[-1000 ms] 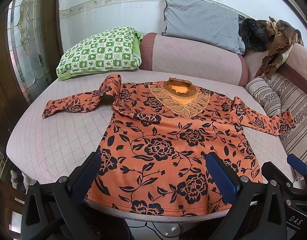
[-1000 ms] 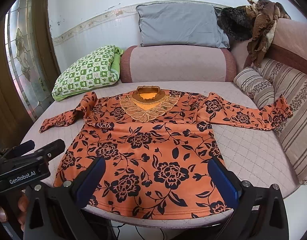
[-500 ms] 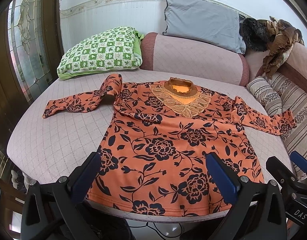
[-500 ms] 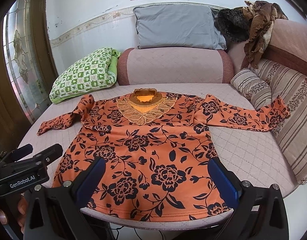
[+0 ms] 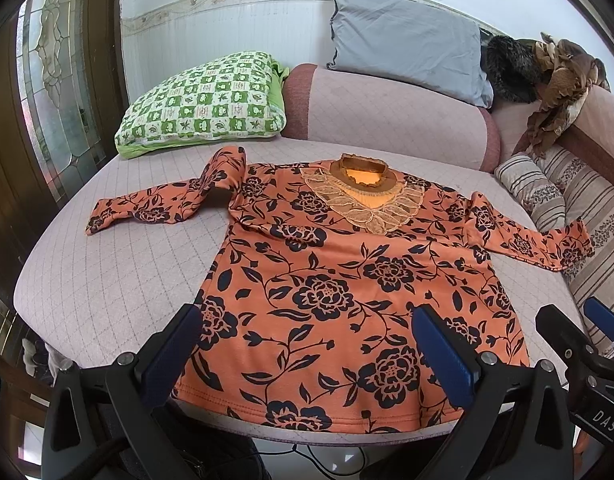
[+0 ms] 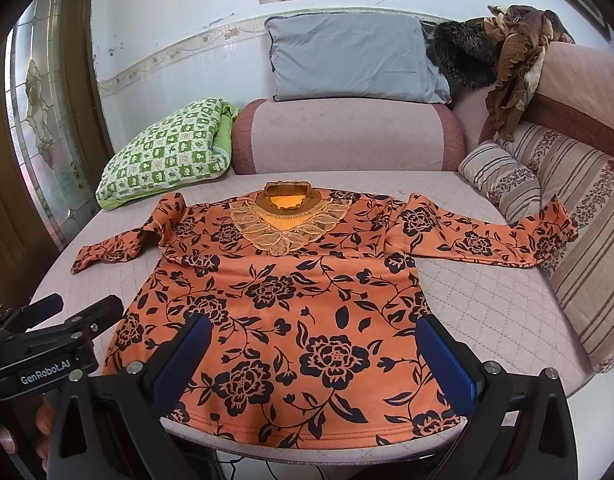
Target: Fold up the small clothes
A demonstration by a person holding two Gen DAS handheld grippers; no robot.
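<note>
black tongs with blue pads, silver screws, "genrobot.ai" lettering

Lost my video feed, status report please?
Left tongs open, empty. Right tongs open, empty. Orange floral top flat, unfolded, sleeves out. Nothing blocking.

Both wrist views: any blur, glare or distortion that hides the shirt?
Left wrist: sharp, evenly daylit, orange floral shirt fully readable; fisheye bends the sofa edge, dark vignette at corners. Right wrist: equally sharp, no glare; stained-glass door bright but not blown out.
</note>
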